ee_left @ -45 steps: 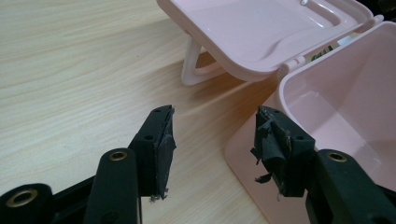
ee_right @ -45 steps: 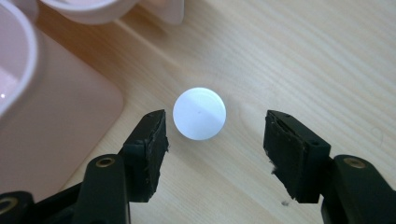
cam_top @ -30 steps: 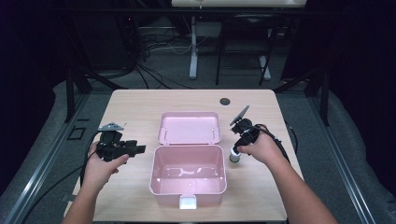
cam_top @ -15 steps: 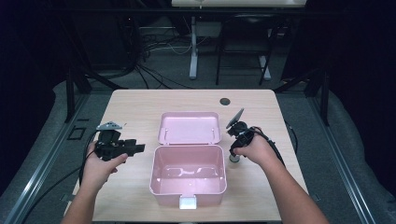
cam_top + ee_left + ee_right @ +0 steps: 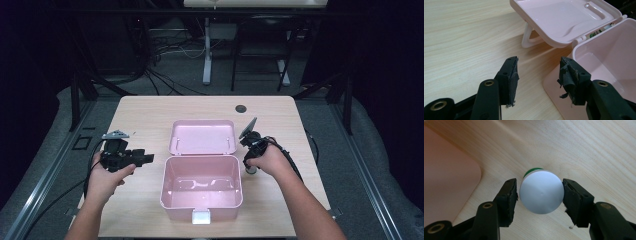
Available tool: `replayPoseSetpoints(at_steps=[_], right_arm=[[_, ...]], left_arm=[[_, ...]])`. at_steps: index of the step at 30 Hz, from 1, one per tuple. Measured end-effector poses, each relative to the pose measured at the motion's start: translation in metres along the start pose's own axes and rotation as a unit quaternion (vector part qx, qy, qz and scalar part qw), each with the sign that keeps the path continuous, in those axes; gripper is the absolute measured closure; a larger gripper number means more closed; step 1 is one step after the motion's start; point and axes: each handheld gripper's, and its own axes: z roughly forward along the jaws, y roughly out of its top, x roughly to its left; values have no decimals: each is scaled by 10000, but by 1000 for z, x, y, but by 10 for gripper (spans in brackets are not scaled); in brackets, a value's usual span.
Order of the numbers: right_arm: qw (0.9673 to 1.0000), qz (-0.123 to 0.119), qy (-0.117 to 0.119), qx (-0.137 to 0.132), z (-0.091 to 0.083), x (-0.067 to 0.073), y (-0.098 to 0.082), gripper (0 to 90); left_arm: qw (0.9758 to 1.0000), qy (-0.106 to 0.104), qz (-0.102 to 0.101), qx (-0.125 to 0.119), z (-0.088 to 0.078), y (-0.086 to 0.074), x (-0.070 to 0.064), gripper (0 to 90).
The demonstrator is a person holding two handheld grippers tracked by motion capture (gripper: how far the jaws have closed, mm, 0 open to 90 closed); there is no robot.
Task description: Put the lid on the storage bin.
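Pink box (image 5: 202,186): sits open at the near middle of the wooden table (image 5: 150,112), body towards the person, interior looking bare, so likely ready to receive something.
White latch (image 5: 201,217): hangs at the near front wall of the box, undone.
Left hand (image 5: 102,181): comes in from the near left, forearm angled up and inward, wrapped round the tool's grip, held just above the tabletop.
Left gripper (image 5: 537,71): released, jaws spread with nothing between them; aimed across at the box's left wall, near it but apart, seemingly waiting or ready to steady the box.
Right hand (image 5: 267,162): reaches in from the near right, wrist bent so the tool points steeply down, just beside the box's right wall.
Right gripper (image 5: 540,192): straddles the bottle from above, a pad on either side of the cap; pads at or very near the cap's edge, contact too fine to judge, so grasp cannot be told.
Small bottle (image 5: 541,192): stands upright on the table right of the box, white round cap up, a green band showing beneath; placed for a top-down pick.
Lid (image 5: 202,136): thrown back beyond the body, lying open and tilted, propped on its handle (image 5: 530,37).
Dark round port (image 5: 241,108): set in the far table edge, well apart from the work.
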Motion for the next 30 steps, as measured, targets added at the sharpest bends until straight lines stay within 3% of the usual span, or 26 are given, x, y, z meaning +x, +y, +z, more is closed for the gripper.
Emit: replayPoseSetpoints(at_steps=[18,30], right_arm=[[9999,17,-40,163,6,0,3,499],[9999,26,-5,147,-2,0,1,503]], left_arm=[[10000,-4,-45,5,-1,0,2,493],[10000,-3,-58,4,-1,0,2,493]])
